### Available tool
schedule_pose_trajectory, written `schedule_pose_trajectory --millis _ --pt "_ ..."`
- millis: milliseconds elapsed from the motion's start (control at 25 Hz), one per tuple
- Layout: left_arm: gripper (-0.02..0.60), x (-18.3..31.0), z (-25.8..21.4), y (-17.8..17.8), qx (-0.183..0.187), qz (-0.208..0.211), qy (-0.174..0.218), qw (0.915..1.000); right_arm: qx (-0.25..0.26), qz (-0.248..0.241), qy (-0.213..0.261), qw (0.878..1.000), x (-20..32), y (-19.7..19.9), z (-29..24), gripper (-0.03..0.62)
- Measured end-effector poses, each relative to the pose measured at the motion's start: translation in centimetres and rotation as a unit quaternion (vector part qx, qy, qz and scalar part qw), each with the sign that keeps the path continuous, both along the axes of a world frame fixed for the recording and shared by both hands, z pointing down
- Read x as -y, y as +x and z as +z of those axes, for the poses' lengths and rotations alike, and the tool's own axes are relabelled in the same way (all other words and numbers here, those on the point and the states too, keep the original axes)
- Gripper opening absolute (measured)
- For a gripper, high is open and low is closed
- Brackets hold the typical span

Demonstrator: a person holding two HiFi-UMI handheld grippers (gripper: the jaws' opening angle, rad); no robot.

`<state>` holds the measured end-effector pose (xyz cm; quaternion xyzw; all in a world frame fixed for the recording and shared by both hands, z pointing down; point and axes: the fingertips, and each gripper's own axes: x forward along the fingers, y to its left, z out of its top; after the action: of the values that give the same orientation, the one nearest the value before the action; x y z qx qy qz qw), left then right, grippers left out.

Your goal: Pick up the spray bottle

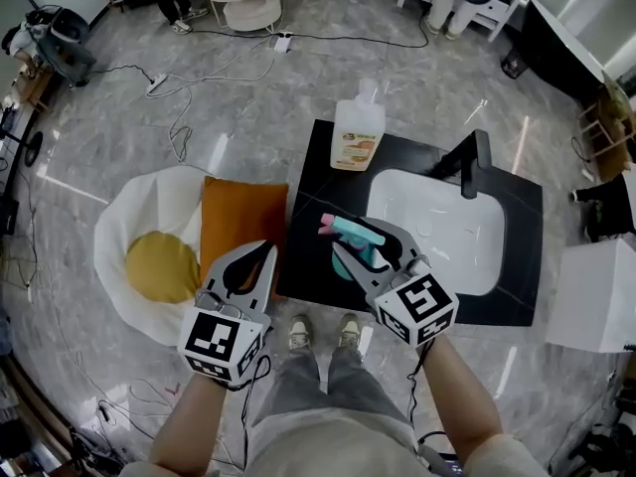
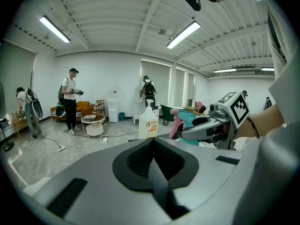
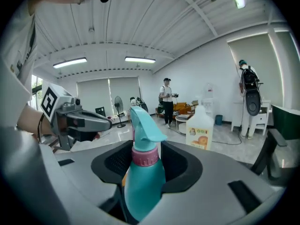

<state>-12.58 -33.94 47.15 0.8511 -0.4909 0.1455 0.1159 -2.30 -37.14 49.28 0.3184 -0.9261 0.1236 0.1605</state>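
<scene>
Meanwhile, the right gripper (image 1: 366, 248) pinches the spray bottle (image 1: 350, 233) aloft just left of the sink (image 1: 437, 238), the left gripper (image 1: 248, 266) pressed together and empty farther left; a slack pinch on slick plastic could drop it onto the black counter (image 1: 313, 217) or marble floor (image 1: 248, 97).

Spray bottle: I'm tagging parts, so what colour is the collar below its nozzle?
Pink collar on the teal spray bottle; clearest in the right gripper view.

Below you, the black countertop (image 1: 308, 197) carries a white pump bottle (image 1: 358, 132) at its far left corner, beside the white sink (image 1: 447, 237) with its black faucet (image 1: 475, 162).
</scene>
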Motion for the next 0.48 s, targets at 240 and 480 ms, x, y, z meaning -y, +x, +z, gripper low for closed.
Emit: schedule_pose_trajectory --millis 240,480 --pt "0.017 -0.4 -6.1 0.4 0.004 0.005 0.058 0.9983 0.031 0.009 0.051 0.998 -1.1 1.1 -9.3 0.204" --pt "0.017 -0.8 -13.0 1.2 0.032 0.024 0.149 0.988 0.059 0.03 0.117 0.991 -2.2 2.8 -17.9 0.199"
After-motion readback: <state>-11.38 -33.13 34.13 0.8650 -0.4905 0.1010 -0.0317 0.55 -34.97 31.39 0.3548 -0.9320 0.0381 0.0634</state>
